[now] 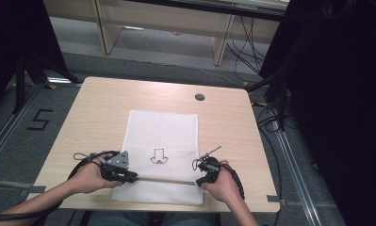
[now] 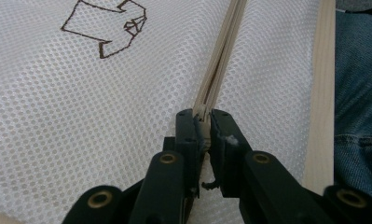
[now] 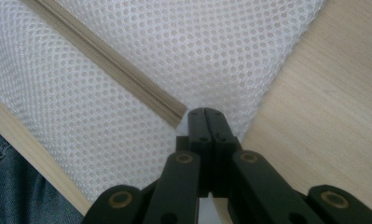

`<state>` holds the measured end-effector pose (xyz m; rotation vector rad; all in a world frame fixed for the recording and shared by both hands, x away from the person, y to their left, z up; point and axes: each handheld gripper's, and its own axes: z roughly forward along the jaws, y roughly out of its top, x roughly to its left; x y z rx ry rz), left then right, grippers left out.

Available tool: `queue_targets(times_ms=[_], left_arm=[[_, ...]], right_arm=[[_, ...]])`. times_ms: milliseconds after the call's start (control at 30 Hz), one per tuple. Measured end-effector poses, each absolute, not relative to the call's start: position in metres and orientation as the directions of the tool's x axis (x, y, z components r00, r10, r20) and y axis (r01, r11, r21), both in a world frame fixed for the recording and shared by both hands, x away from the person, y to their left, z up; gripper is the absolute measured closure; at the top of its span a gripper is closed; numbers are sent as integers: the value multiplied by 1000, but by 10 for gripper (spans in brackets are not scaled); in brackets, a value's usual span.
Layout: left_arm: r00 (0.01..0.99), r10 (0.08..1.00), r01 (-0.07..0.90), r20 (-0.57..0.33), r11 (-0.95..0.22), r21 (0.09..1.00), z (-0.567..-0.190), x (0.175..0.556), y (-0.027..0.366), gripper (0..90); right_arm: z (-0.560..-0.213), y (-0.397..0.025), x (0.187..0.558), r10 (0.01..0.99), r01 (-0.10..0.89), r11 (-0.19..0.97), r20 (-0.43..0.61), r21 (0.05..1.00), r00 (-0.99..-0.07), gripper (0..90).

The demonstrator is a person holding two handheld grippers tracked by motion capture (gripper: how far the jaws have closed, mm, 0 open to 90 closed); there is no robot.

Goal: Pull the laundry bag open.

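Table [image 1: 91, 113], mesh bag [image 1: 162, 129], printed arrow [image 2: 106, 28]

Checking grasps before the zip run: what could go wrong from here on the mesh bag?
1. The left gripper pinches only the zipper's thin end; it may slip out under a pull.
2. The right gripper is shut at the mesh bag's edge beside the zipper's other end, so a tug could bunch or tear the mesh.
3. The bag's near edge reaches the table edge and may slide off.

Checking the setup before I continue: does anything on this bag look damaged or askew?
Nothing stands out. The white mesh bag lies flat and square on the wooden table, its beige zipper straight.
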<state>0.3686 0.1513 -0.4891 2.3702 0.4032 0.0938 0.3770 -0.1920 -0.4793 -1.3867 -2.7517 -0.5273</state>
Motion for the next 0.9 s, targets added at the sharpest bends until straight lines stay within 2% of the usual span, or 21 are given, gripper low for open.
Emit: queue_targets(times_ms=[133, 267, 700, 900], left_arm=[[943, 326, 284, -70, -675, 681, -490, 367, 153, 817], [949, 311, 259, -46, -693, 673, -489, 369, 154, 817], [938, 338, 296, -71, -681, 670, -492, 367, 161, 817], [940, 338, 285, -48, -698, 657, -491, 367, 164, 817]], right_arm=[[-480, -193, 377, 771, 776, 556, 164, 297, -615, 900], [-480, -192, 377, 772, 776, 556, 161, 297, -615, 900], [-479, -193, 378, 772, 778, 554, 166, 296, -613, 900], [-479, -192, 377, 778, 785, 548, 169, 290, -605, 900]])
